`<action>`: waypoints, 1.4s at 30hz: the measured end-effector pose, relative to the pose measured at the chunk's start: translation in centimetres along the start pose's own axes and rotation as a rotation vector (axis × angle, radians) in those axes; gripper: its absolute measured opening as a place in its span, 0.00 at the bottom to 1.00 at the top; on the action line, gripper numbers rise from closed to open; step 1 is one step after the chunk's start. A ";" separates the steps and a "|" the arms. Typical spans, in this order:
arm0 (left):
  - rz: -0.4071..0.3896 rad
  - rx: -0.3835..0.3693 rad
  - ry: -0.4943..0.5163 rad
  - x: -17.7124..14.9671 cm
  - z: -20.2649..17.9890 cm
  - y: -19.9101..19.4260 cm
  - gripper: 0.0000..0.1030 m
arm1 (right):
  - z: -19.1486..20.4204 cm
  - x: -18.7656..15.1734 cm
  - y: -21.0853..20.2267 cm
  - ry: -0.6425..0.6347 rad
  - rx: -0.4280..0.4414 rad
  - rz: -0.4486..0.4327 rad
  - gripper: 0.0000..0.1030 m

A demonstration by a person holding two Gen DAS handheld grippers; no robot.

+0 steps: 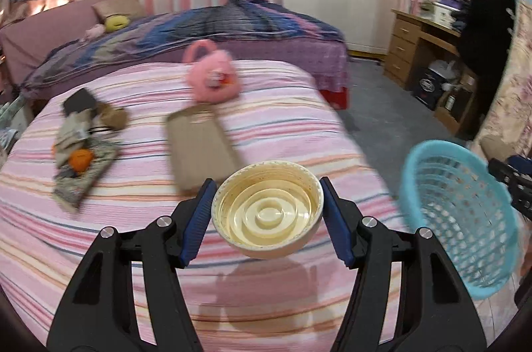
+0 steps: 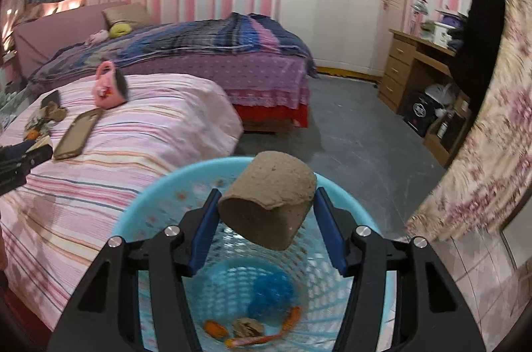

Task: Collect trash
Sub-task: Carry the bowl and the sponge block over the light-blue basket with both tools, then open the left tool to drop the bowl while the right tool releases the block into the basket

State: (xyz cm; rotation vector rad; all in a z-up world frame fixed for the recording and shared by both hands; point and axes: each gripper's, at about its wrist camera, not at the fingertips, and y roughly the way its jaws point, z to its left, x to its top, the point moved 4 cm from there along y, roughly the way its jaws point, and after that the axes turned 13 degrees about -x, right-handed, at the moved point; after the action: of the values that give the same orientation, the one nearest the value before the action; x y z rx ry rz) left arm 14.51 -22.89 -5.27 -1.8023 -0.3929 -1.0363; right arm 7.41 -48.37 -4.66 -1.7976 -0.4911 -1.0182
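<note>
The left gripper (image 1: pixel 267 214) is clamped on a cream plastic lid (image 1: pixel 267 212), held hollow side up above the striped bed (image 1: pixel 139 252). Its view alone shows the litter on the bed clearly: a heap of paper scraps (image 1: pixel 78 152) with an orange bit, a flat brown case (image 1: pixel 201 149) and a pink plush bag (image 1: pixel 209 76). The blue basket (image 1: pixel 462 229) sits at the right edge there, its inside unreadable.

The right gripper (image 2: pixel 266 217) grasps a brown cardboard cup (image 2: pixel 269 199) directly over the basket (image 2: pixel 149 212) — and only this view looks inside, where a blue tuft (image 2: pixel 271 288), orange peel (image 2: pixel 216 328) and a crumpled scrap (image 2: pixel 247 327) lie at the bottom. The left gripper's dark tip pokes in at this view's left edge.
</note>
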 end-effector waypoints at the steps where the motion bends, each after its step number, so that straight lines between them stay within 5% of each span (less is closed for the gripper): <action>1: 0.003 -0.011 0.009 0.0 -1.0 0.3 0.59 | -1.1 -0.3 0.3 0.013 -0.012 0.010 0.55; 12: 0.040 -0.148 0.092 0.1 -11.4 4.0 0.59 | -4.9 -1.6 1.7 0.056 -0.055 0.046 0.55; 21: 0.084 -0.215 0.135 -0.6 -14.9 5.7 0.60 | -6.3 -2.2 2.0 0.093 -0.059 0.053 0.55; 28: 0.049 -0.179 0.133 0.2 -13.9 5.1 0.82 | -6.1 -2.3 1.9 0.084 -0.060 0.056 0.55; 37: -0.002 -0.077 0.114 1.3 -9.3 3.3 0.90 | -5.3 -2.1 1.9 0.083 -0.056 0.057 0.59; 42: -0.015 -0.038 0.069 1.5 -6.2 2.1 0.92 | -4.7 -1.9 1.8 0.078 -0.070 0.059 0.71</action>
State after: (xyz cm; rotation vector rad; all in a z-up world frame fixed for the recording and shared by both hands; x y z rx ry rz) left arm 13.84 -29.48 -4.33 -1.7942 -0.3477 -1.1200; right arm 5.62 -53.19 -6.41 -1.8153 -0.3563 -1.0720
